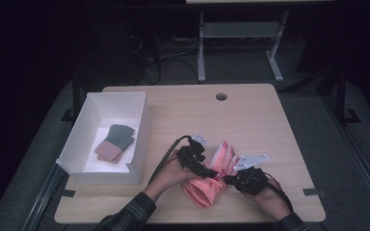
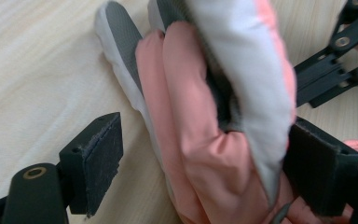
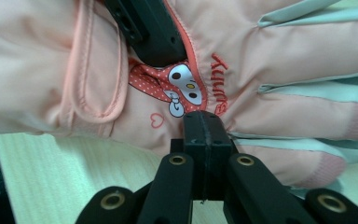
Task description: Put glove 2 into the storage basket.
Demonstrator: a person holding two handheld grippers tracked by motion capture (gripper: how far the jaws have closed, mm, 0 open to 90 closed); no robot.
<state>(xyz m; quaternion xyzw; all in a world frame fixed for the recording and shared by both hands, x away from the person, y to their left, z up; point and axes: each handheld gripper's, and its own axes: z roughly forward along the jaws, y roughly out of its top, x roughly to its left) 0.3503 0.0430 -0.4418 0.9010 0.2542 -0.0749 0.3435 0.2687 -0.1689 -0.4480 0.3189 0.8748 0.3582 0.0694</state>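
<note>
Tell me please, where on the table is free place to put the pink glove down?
Bare wood lies between the white box and the table's far right corner, around the cable hole. A smaller patch lies right of the right gripper. It is crowded at the near middle, where both grippers meet the pink glove.

Glove (image 1: 215, 175) lies on the table (image 1: 250, 120) between the two claws: left gripper (image 1: 200, 166) just left of it with its jaws astride the glove, right gripper (image 1: 233, 179) touching its right side. Box (image 1: 139, 139) stands on the table well left of the left gripper, a folded glove pair (image 1: 115, 143) inside. Cable hole (image 1: 221, 96) lies beyond both claws.
</note>
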